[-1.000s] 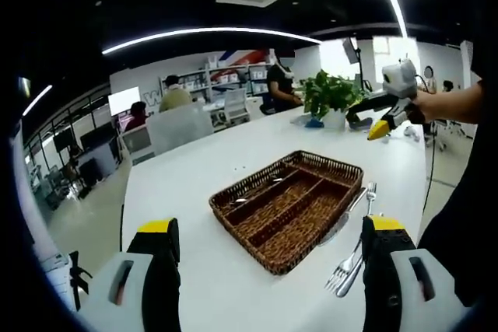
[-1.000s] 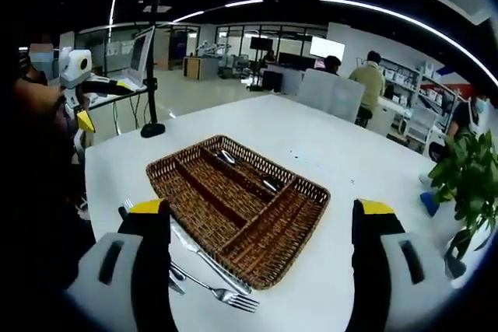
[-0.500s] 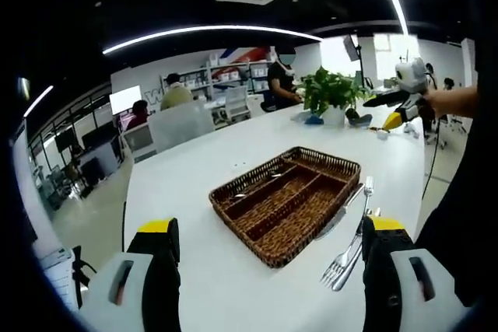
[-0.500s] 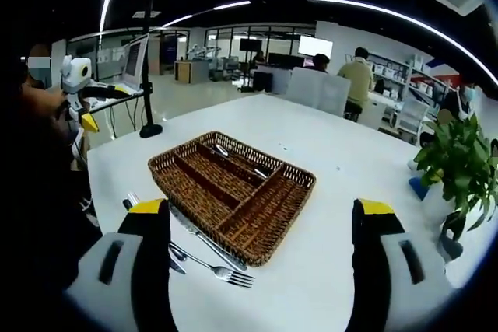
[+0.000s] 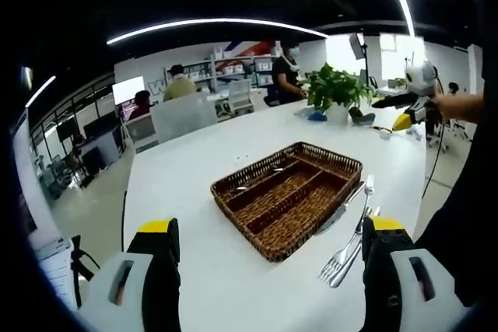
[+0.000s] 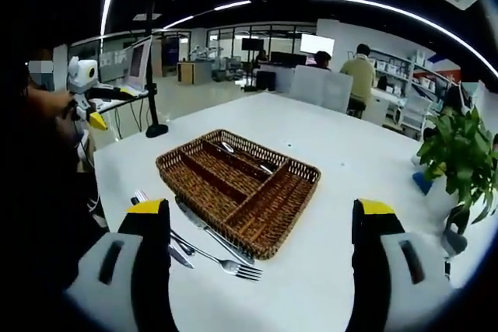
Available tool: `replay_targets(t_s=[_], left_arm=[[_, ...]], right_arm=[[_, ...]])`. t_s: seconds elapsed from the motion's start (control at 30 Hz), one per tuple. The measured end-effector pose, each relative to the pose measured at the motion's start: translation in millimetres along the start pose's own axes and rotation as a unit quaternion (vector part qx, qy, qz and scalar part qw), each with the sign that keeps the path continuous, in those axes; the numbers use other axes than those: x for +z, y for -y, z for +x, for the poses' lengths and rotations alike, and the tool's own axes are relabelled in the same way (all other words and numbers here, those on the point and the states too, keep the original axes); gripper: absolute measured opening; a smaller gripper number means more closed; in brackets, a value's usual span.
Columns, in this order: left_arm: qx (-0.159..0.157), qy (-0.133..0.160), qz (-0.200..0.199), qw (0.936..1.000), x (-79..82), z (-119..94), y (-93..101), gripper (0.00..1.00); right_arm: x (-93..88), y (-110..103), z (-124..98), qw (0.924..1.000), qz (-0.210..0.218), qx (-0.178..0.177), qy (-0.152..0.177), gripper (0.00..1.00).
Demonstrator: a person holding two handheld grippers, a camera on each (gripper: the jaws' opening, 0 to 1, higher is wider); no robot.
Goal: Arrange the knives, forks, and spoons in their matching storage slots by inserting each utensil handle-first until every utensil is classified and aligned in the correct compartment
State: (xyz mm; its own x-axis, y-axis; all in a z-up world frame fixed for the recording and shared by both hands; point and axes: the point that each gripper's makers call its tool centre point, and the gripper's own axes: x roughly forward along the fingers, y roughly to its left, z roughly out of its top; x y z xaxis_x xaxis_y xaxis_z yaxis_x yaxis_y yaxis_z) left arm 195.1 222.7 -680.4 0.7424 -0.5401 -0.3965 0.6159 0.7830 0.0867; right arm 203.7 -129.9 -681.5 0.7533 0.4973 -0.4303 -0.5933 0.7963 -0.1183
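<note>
left gripper (image 5: 268,258) spread, empty | right gripper (image 6: 261,258) spread, empty | wicker tray (image 6: 238,184) at 12 o'clock, centred for approach | loose cutlery (image 6: 204,240) beside tray at 8 o'clock, awaiting sorting

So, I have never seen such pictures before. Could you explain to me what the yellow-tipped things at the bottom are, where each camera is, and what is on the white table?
A person holds a hand tool with two jaws in each hand; there is no robot. A camera rides on each tool and looks forward, so the jaws rise from the bottom. One picture comes from the left gripper, the other from the right gripper. Both are open and hold nothing. On the white table lies a wicker tray with compartments. In the right gripper view two utensils seem to lie in it. Beside it lie a knife and a fork. A potted plant stands further off.
</note>
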Motion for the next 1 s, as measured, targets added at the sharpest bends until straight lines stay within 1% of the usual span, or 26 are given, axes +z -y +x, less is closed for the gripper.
replay_targets(t_s=[0.07, 0.13, 0.17, 0.27, 0.4, 0.63, 0.73, 0.77, 0.87, 1.0], left_arm=[[0.005, 0.003, 0.001, 1.0000, 1.0, -1.3, -2.0, 0.99], [0.007, 0.004, 0.002, 1.0000, 1.2, -1.9, -3.4, 0.99], [0.009, 0.003, 0.003, 0.9999, 1.1, -2.4, -4.1, 0.99], [0.012, 0.003, 0.002, 0.9999, 0.8, -2.3, -4.9, 0.99], [0.008, 0.000, 0.007, 0.9999, 0.6, -0.3, -2.4, 0.99], [0.006, 0.003, 0.011, 0.9999, 6.6, 1.1, -2.4, 0.99], [0.009, 0.001, 0.007, 0.9999, 6.2, 2.1, -5.6, 0.99], [0.005, -0.001, 0.002, 1.0000, 5.6, 2.9, -4.3, 0.99], [0.000, -0.003, 0.009, 1.0000, 6.6, 4.7, -0.9, 0.99], [-0.007, -0.004, 0.019, 0.9998, 14.1, 7.9, 4.5, 0.99]], right_arm=[[-2.2, -5.0, -1.7, 0.9999, -0.013, 0.009, 0.000, 1.00], [-3.2, -4.3, -2.3, 0.9999, -0.011, 0.006, 0.001, 1.00], [-1.3, -5.3, -2.7, 0.9999, -0.001, 0.008, 0.008, 1.00], [-3.5, -4.6, -1.7, 0.9999, -0.011, 0.006, 0.003, 1.00], [-3.9, -4.1, -0.7, 0.9999, -0.006, 0.008, 0.003, 1.00], [-3.0, -2.7, -0.7, 0.9999, -0.007, 0.007, 0.006, 1.00], [-1.7, -1.7, -1.6, 0.9999, -0.006, 0.005, 0.007, 1.00], [-1.9, -0.5, -2.0, 1.0000, -0.006, 0.004, 0.006, 1.00], [-1.7, 1.9, -2.8, 1.0000, -0.005, 0.001, 0.006, 1.00], [-0.9, 3.8, -2.9, 1.0000, -0.006, -0.001, 0.006, 1.00]])
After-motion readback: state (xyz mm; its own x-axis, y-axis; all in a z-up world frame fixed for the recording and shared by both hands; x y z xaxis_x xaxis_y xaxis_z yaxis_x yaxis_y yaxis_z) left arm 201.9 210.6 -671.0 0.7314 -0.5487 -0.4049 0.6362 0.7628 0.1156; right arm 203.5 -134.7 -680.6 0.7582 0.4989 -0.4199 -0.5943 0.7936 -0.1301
